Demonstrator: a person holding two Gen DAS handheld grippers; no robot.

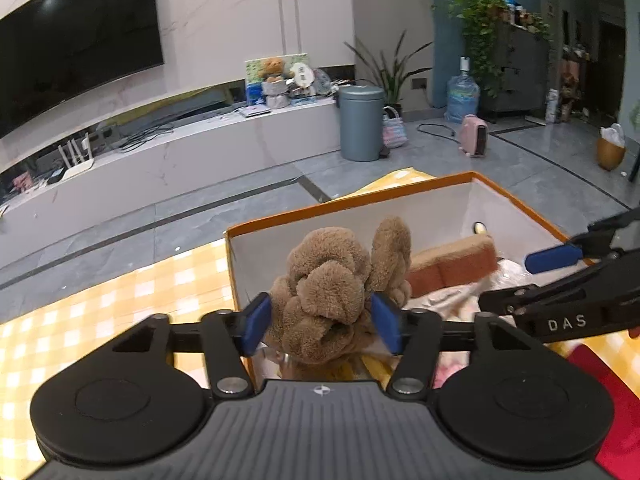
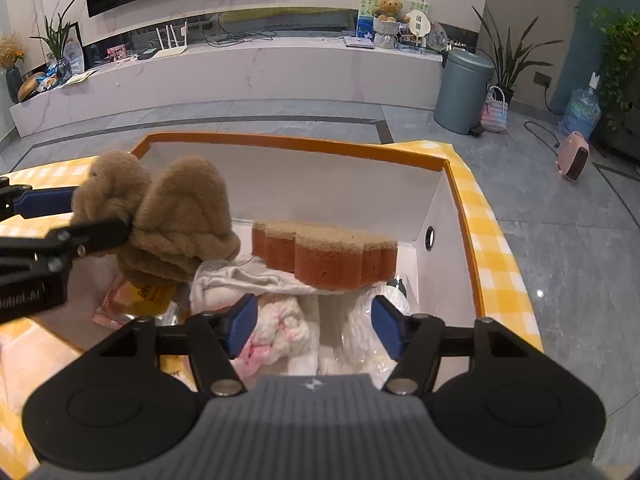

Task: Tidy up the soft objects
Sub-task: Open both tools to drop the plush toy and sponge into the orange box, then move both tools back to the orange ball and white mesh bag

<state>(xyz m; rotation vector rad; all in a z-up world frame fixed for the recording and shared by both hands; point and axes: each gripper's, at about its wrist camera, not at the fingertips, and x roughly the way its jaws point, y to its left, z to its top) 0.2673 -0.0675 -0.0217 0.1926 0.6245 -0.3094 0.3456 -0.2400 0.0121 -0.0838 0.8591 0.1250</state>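
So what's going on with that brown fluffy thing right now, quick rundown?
Left gripper fingers astride the brown plush, over the box. Right gripper open, empty, above the pink-white knit. Sponge lies clear.

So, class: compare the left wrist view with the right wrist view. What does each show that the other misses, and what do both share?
Only the left wrist view shows the gold-coloured bin on the grey floor. Only the right wrist view shows the pink-and-white knitted bundle and a vase of dried flowers. Both show the orange-rimmed white box, the fluffy brown plush knot between the left claw's pads, the orange sponge and the grey lidded bin.
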